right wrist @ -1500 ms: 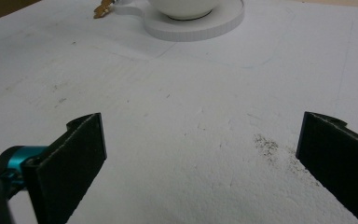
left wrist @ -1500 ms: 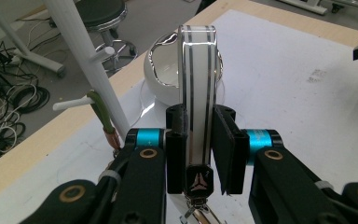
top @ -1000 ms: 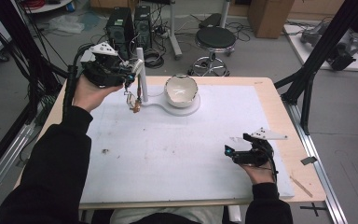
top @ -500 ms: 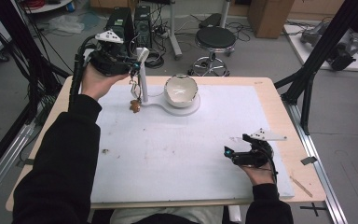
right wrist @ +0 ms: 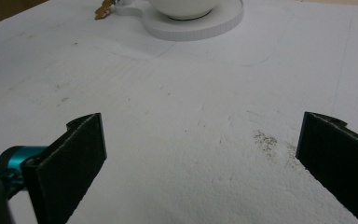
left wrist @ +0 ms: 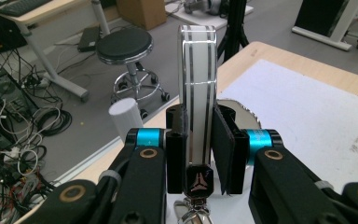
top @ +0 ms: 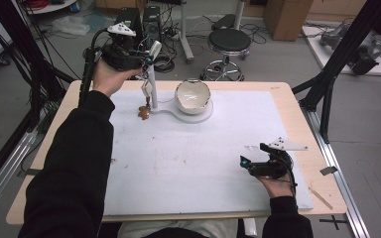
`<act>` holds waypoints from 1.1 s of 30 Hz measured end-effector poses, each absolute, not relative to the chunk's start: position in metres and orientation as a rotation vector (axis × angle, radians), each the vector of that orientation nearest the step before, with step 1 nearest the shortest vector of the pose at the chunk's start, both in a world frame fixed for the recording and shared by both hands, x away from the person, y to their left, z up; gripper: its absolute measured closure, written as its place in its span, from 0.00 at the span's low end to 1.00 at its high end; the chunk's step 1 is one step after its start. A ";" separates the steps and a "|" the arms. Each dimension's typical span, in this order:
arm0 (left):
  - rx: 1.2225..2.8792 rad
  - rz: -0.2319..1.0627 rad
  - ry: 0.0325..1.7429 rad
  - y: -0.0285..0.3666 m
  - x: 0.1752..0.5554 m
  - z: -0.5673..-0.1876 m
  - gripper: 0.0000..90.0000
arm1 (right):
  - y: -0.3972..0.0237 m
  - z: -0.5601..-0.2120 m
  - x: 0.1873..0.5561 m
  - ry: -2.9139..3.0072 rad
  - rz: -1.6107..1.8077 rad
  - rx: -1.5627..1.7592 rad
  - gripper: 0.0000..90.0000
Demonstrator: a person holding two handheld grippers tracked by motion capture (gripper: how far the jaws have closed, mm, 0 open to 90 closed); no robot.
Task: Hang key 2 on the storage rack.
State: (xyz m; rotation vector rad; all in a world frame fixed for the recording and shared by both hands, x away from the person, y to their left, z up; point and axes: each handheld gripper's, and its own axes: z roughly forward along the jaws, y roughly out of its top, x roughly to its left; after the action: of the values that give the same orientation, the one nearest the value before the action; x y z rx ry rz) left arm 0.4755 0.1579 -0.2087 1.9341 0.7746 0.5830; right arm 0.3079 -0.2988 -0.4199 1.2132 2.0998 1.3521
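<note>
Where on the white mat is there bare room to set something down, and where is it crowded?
The white mat is bare across its middle and near edge, between the left sleeve and the right tool. Its far right part, right of the bowl, is free too. It is crowded at the far left: the left tool grips a white strap with a hanging charm, beside the bowl's base.

Left tool (top: 146, 57) raised with jaws clamped, right tool (top: 250, 163) low, jaws wide apart
</note>
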 end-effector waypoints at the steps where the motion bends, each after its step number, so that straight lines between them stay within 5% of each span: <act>1: 1.937 0.593 0.778 0.158 0.477 -0.209 0.84 | -0.299 -0.420 0.308 2.100 1.353 1.210 0.01; 33: 1.908 0.696 0.826 0.140 0.507 -0.218 0.84 | -0.300 -0.422 0.308 2.098 1.360 1.219 0.01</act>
State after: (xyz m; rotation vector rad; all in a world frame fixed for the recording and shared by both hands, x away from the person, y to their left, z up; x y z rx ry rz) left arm 0.5069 0.1398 -0.2184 1.9077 0.8259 0.6959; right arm 0.3077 -0.3003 -0.4218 1.2192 2.0979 1.3603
